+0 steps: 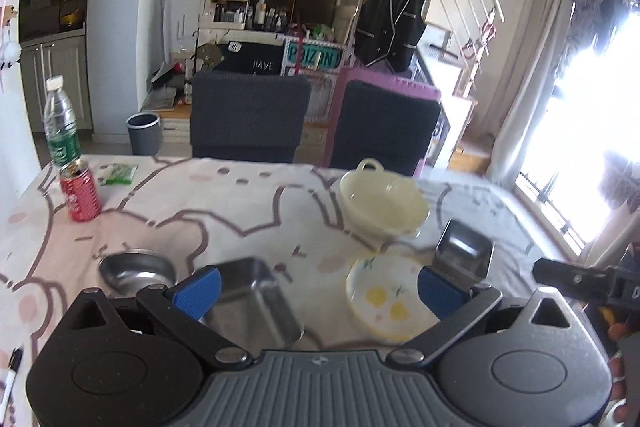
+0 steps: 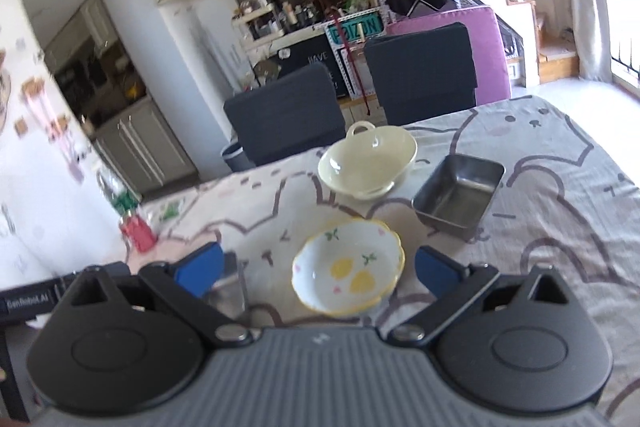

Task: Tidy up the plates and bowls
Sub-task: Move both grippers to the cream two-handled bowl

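Observation:
A cream two-handled bowl (image 1: 382, 203) (image 2: 368, 161) stands at the far middle of the table. A small flowered dish with a yellow rim (image 1: 386, 297) (image 2: 348, 273) lies nearer. One steel rectangular tray (image 1: 254, 301) sits left of the dish, another (image 1: 464, 255) (image 2: 460, 195) right of it. A round steel dish (image 1: 138, 269) lies at the left. My left gripper (image 1: 318, 291) is open and empty above the near trays. My right gripper (image 2: 318, 269) is open and empty, with the flowered dish between its fingers' line of sight.
A red can (image 1: 80, 193) (image 2: 138, 229), a water bottle (image 1: 60, 125) and a green packet (image 1: 118, 174) stand at the table's far left. Two dark chairs (image 1: 248, 117) (image 1: 386, 129) stand behind the table (image 2: 560, 207). A marker (image 1: 12, 367) lies at the near left edge.

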The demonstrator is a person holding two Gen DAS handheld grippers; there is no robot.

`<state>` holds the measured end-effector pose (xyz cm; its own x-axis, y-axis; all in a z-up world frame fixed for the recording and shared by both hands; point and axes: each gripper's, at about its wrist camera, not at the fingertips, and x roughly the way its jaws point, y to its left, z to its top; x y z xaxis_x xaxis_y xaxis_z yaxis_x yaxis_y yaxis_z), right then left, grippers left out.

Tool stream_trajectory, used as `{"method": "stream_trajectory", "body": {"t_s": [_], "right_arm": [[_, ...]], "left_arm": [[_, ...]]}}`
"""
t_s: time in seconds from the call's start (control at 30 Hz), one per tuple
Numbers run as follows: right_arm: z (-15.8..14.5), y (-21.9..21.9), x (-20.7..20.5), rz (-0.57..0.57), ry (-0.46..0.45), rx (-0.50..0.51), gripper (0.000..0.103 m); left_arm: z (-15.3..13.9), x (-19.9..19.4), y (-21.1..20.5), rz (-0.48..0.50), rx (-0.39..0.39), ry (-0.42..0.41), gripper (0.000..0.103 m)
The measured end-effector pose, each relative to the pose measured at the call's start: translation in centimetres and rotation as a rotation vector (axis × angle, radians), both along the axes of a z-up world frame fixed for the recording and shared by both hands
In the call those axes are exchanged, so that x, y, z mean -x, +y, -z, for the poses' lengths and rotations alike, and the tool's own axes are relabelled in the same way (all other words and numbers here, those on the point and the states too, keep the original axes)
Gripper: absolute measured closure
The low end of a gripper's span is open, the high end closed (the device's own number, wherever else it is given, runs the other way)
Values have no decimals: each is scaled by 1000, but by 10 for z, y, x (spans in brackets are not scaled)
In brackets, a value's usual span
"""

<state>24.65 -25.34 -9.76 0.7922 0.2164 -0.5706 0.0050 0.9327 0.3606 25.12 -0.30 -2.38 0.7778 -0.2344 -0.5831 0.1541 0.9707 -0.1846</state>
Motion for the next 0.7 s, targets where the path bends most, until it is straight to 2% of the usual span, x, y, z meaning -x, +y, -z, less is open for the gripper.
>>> {"method": "stream_trajectory", "body": {"t_s": [0.2,0.33,0.43,0.7], "right_arm": [[2,-4,-30,32,-21,-15,0],[2,-11,-54,59,-35,-55,0],[3,-15,-74,95,-59,-73,0],[32,-34,-147,180,-8,-155,0]], "left_arm": [[-14,-34,-11,7,12,-41,0],[-21,-59,-22,38,-55,-106,0],[-25,-83,-27,53,-64,-114,0],[-15,-160,-48,116,-108,-131,0]]}}
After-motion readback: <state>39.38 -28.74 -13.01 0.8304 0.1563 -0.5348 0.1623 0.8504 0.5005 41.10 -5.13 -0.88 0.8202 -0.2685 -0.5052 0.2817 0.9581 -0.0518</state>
